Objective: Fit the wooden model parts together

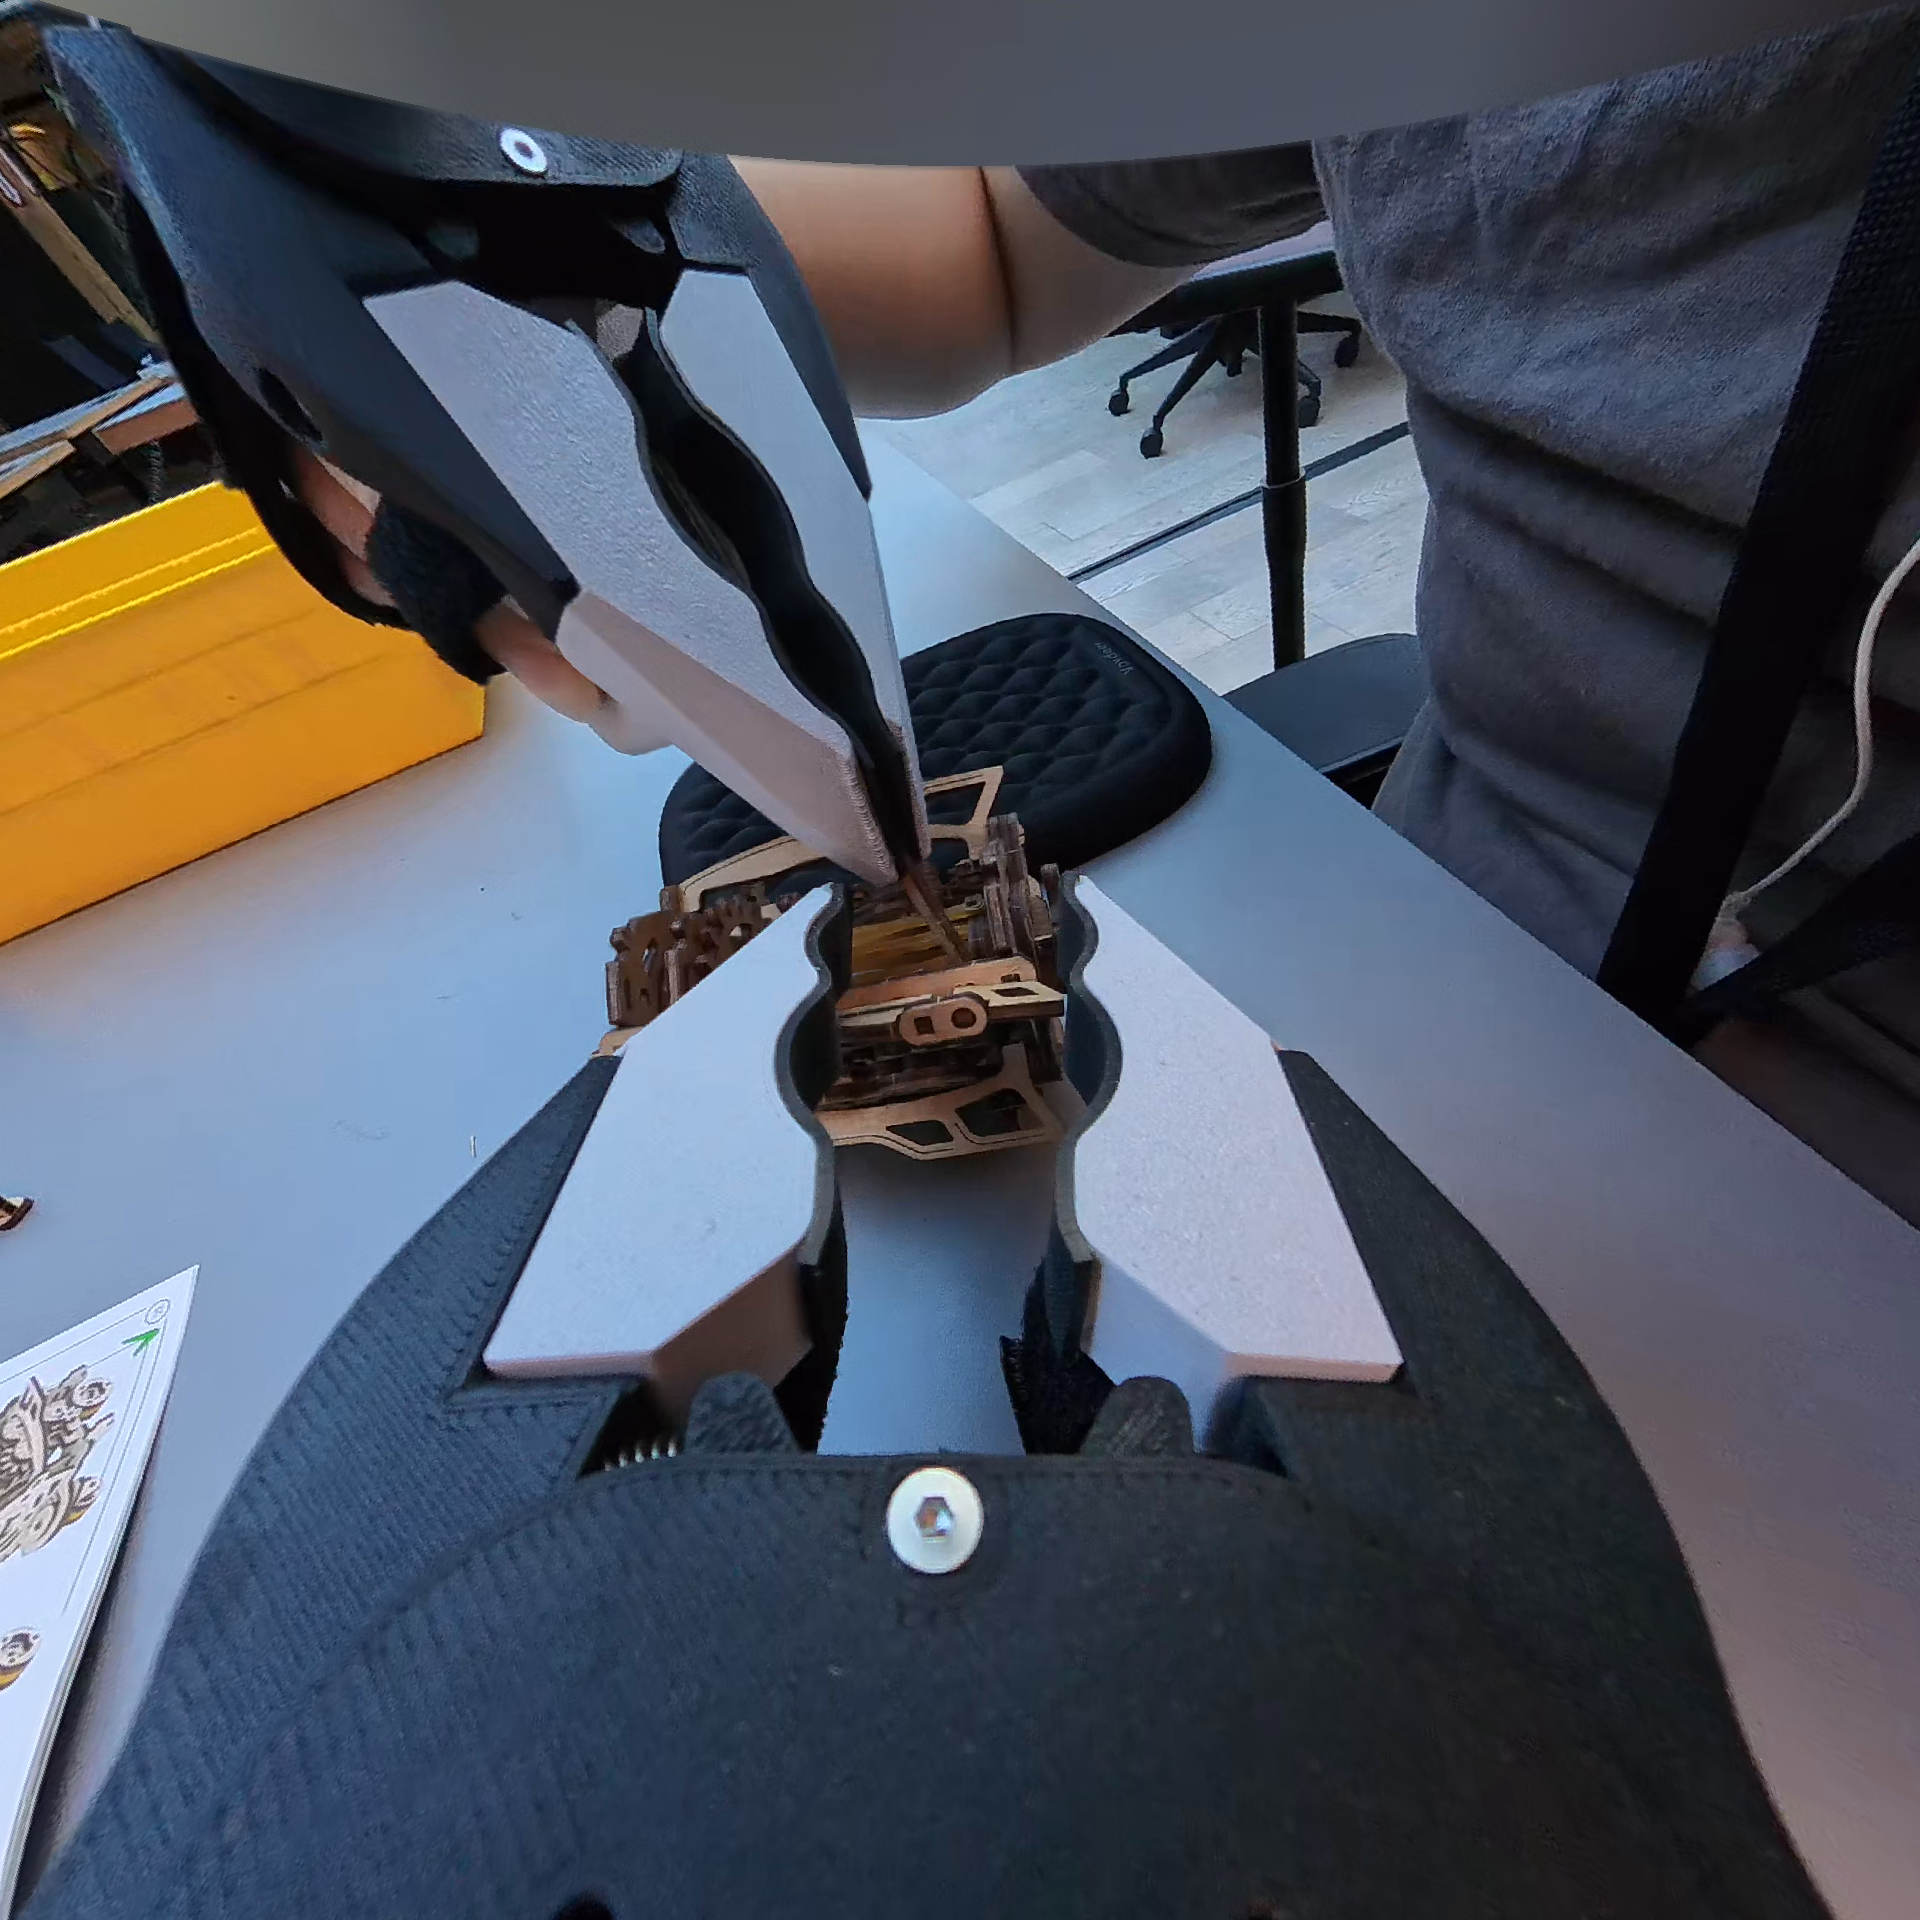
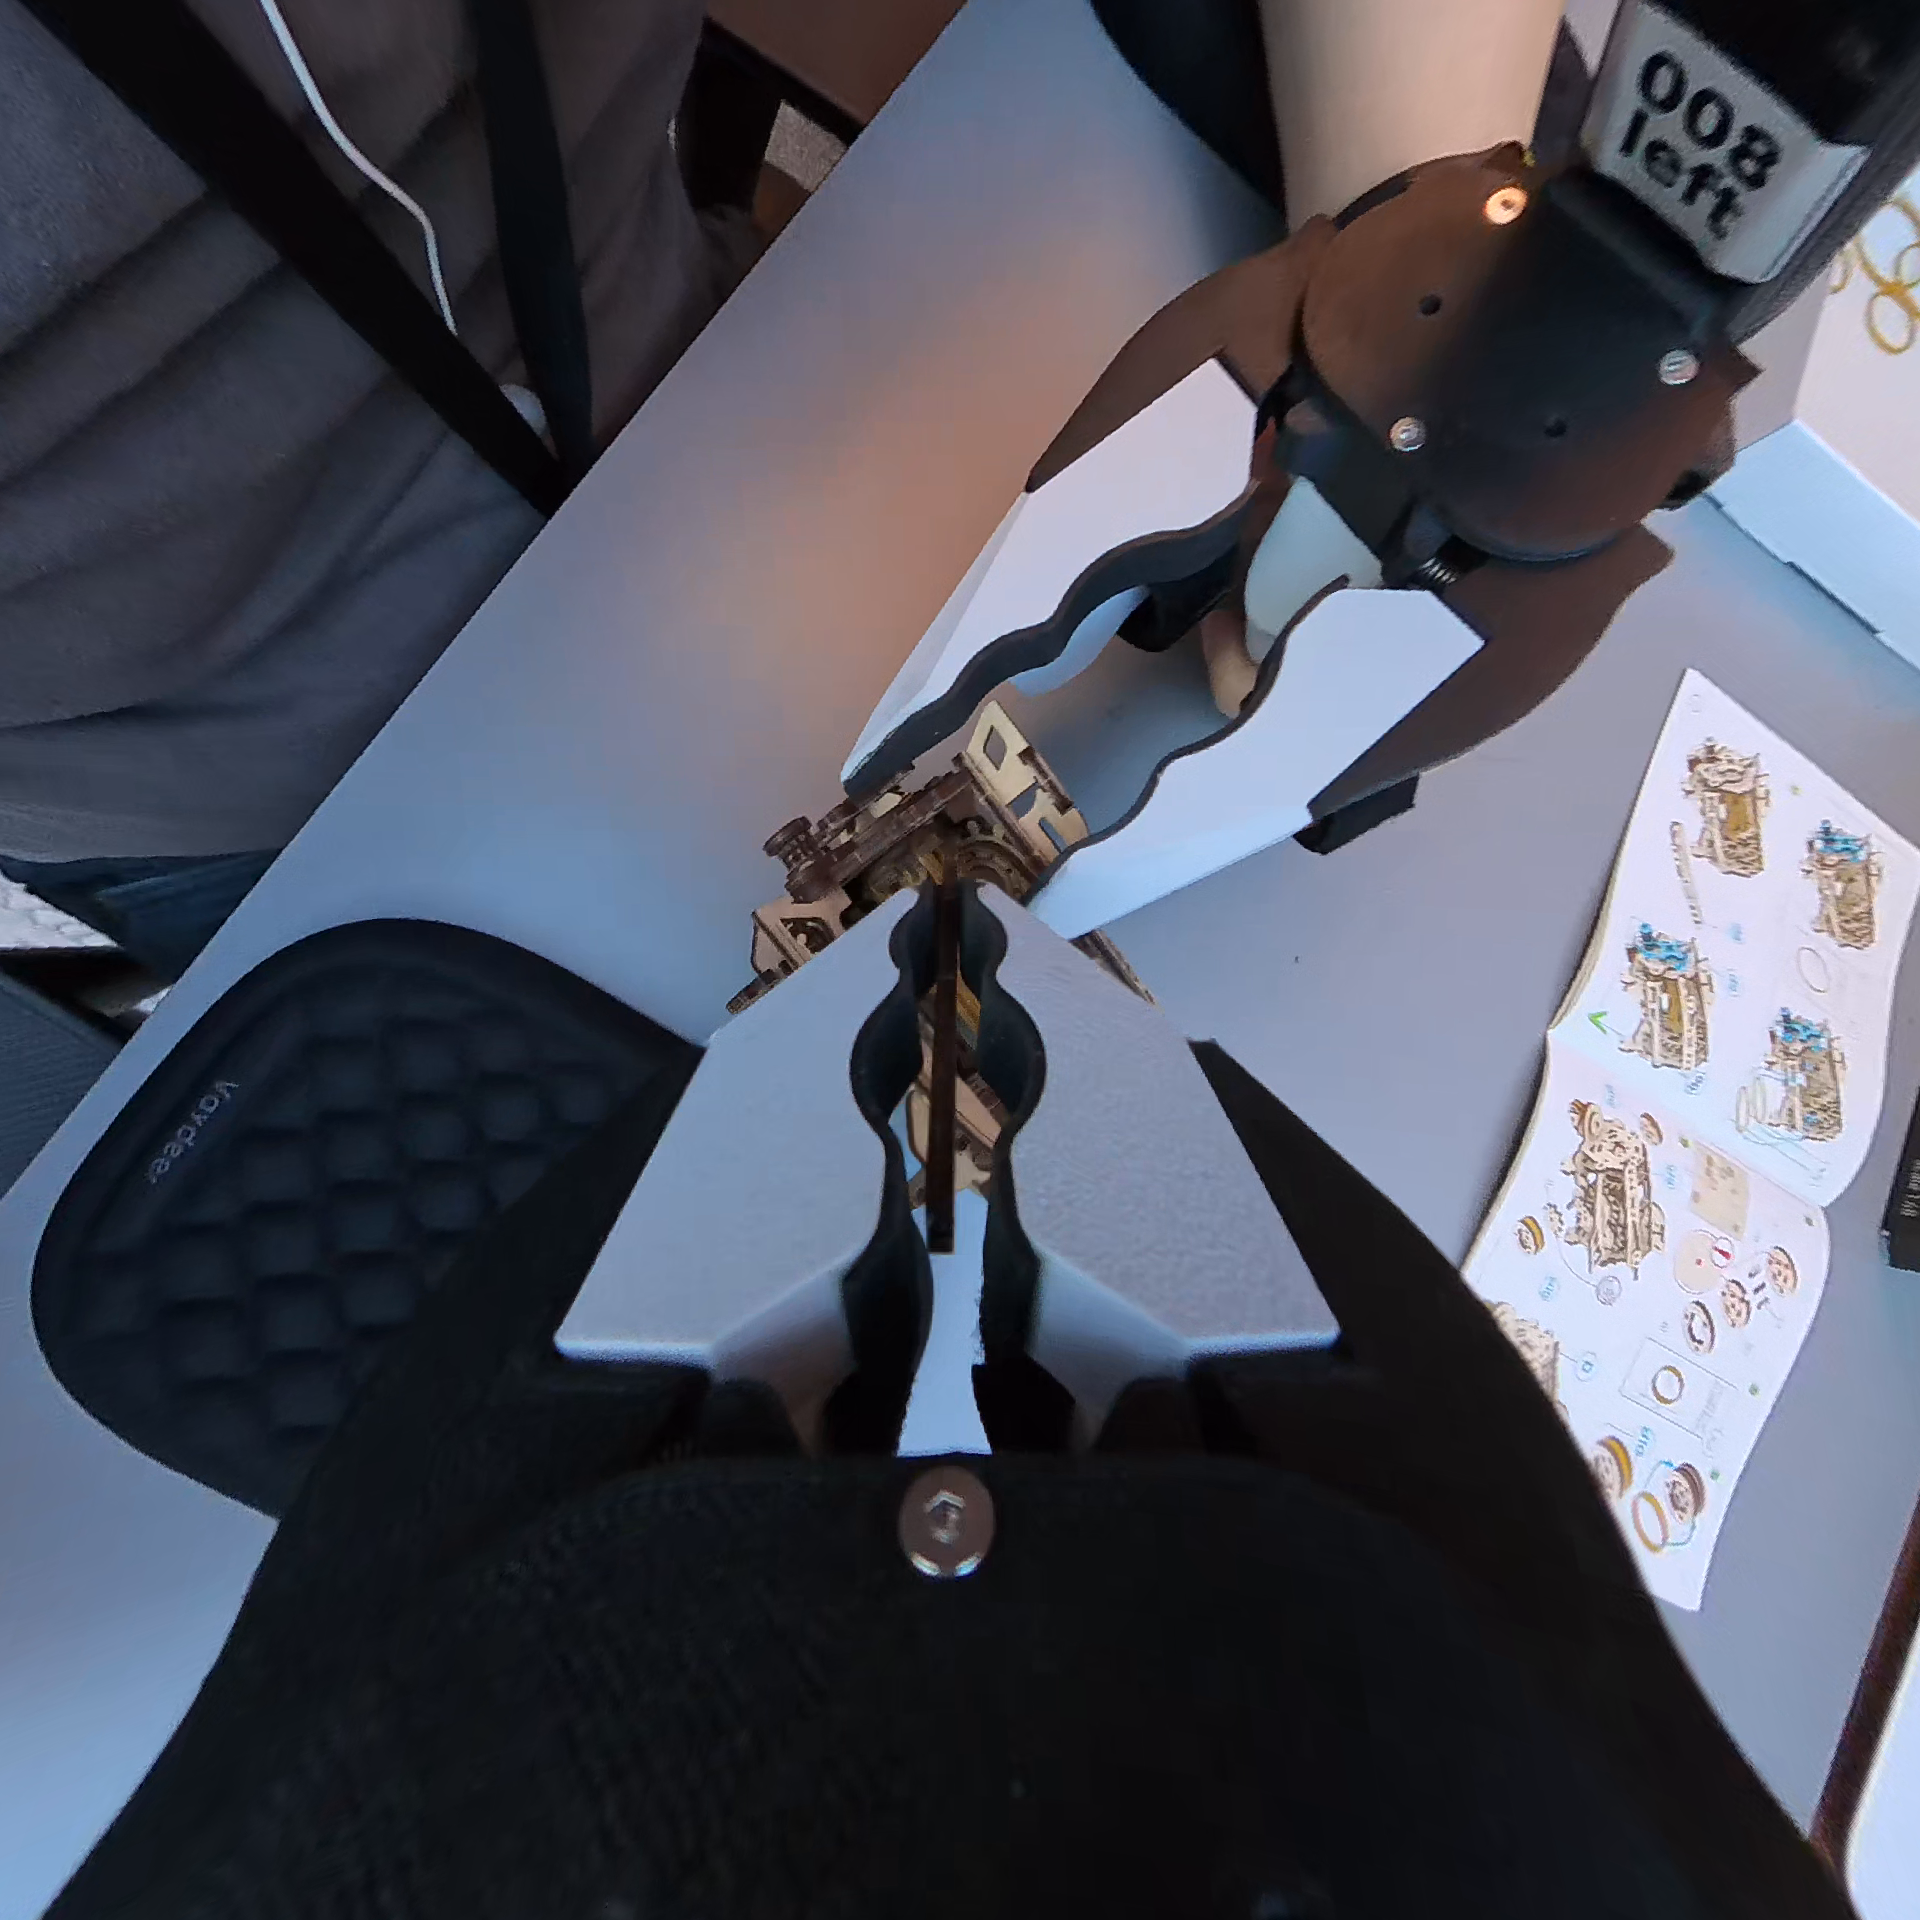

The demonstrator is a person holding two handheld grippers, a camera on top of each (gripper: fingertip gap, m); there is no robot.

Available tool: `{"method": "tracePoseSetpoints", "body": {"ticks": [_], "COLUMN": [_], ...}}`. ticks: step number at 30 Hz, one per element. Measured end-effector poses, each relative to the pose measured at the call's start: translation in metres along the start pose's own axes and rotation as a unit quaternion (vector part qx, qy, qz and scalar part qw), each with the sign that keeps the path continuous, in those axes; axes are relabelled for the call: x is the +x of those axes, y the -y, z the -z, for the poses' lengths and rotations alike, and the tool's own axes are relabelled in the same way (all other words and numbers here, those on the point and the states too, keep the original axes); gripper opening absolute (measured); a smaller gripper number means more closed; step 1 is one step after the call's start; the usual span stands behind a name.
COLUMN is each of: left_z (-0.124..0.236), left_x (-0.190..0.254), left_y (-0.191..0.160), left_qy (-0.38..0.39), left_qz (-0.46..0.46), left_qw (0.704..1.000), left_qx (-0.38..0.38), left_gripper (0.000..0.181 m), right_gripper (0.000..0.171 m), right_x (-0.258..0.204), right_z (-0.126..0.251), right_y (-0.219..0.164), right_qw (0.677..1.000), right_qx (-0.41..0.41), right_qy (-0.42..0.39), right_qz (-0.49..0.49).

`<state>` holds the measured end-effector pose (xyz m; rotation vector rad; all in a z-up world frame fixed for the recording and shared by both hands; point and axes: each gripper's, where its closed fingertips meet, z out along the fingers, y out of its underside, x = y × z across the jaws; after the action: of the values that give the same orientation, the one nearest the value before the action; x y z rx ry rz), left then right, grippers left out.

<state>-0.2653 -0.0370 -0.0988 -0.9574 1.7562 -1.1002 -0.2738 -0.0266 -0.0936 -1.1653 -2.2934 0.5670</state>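
Note:
A small wooden model stands on the grey table between the fingers of my left gripper, which is shut on its sides. It also shows in the right wrist view, with the left gripper clasping it from the upper right. My right gripper is shut on a thin dark wooden strip held edge-on. Its tips come down from the upper left, and the strip's end touches the top of the model.
A black quilted pad lies just behind the model near the table's edge. A yellow bin stands at the left. An open instruction booklet lies on the table. A person's torso is close beyond the table edge. Less than 4 cm separates the two grippers' tips.

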Motion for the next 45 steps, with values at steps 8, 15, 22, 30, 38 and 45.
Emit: {"method": "tracePoseSetpoints", "body": {"ticks": [8, 15, 22, 30, 38, 45], "left_z": [0.007, 0.026, -0.005, -0.009, 0.013, 0.063], "left_x": [0.0, -0.044, -0.035, -0.032, -0.054, -0.114], "left_y": [0.015, 0.022, -0.009, -0.013, -0.023, -0.053], "left_qy": [0.009, 0.105, 0.039, 0.03, 0.088, 0.252], "left_qz": [0.004, 0.036, 0.132, 0.151, 0.156, 0.199], "left_qw": [0.999, 0.991, 0.99, 0.987, 0.982, 0.944], "left_qx": [0.036, 0.075, -0.027, -0.036, -0.054, -0.073], "left_gripper": [0.043, 0.114, 0.123, 0.097, 0.096, 0.096], "right_gripper": [0.001, 0.001, 0.002, 0.002, 0.002, 0.002], "right_x": [0.006, -0.01, -0.026, -0.026, -0.018, 0.018], "right_z": [0.013, 0.054, 0.061, 0.058, 0.054, 0.055], "right_y": [0.001, -0.009, -0.011, -0.017, -0.029, -0.063], "right_qw": [0.996, 0.951, 0.912, 0.898, 0.894, 0.86], "right_qx": [0.022, 0.097, 0.156, 0.188, 0.192, 0.158], "right_qy": [-0.079, -0.254, -0.323, -0.337, -0.336, -0.367], "right_qz": [-0.029, -0.147, -0.199, -0.212, -0.224, -0.319]}}
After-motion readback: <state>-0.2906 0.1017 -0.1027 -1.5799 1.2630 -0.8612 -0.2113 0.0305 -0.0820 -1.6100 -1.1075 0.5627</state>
